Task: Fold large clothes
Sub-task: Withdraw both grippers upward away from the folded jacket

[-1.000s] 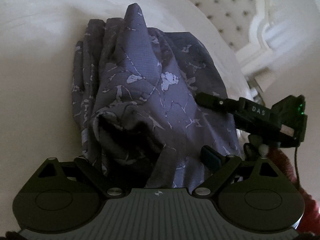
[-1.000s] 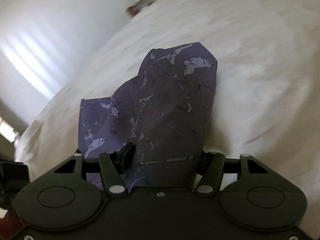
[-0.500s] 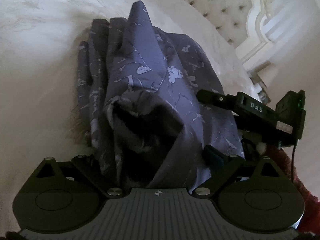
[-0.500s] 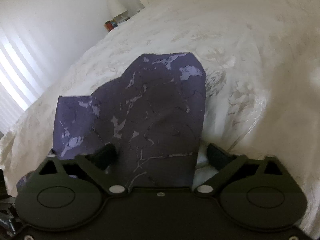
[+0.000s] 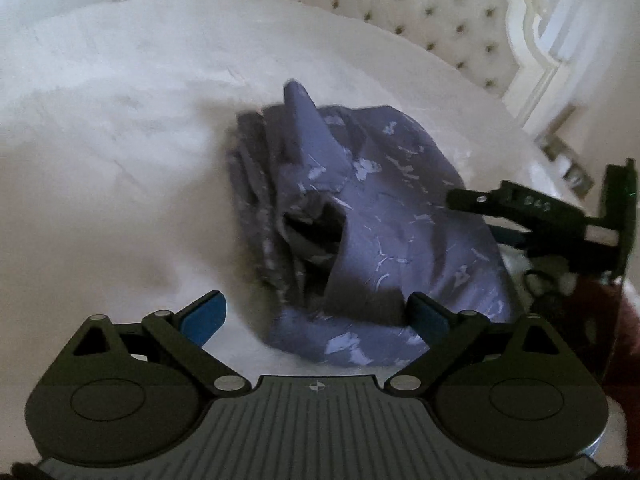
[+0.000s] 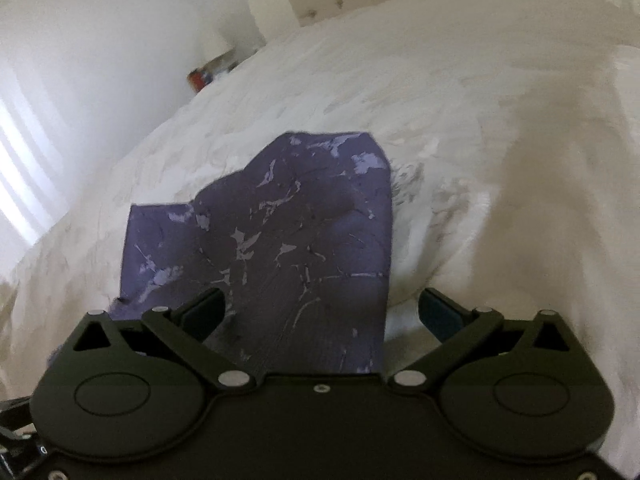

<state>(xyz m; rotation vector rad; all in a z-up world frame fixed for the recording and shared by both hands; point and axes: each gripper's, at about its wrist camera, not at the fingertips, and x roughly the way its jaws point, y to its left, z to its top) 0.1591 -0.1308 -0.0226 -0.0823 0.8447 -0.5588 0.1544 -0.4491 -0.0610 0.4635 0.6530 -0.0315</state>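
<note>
white bed (image 5: 120,160) bears a crumpled purple garment (image 5: 380,216); left claw (image 5: 316,316) and right claw (image 6: 320,312) gape wide, holding nothing.

Only one marking showed: small pale characters printed on the upper side of the black plastic two-finger right gripper (image 5: 500,216), seen from the left wrist view at the right edge of the white quilted bed cover (image 5: 120,140). They were blurred and could not be read with certainty; three characters, perhaps "DAS". Nothing legible appeared in the right wrist view
</note>
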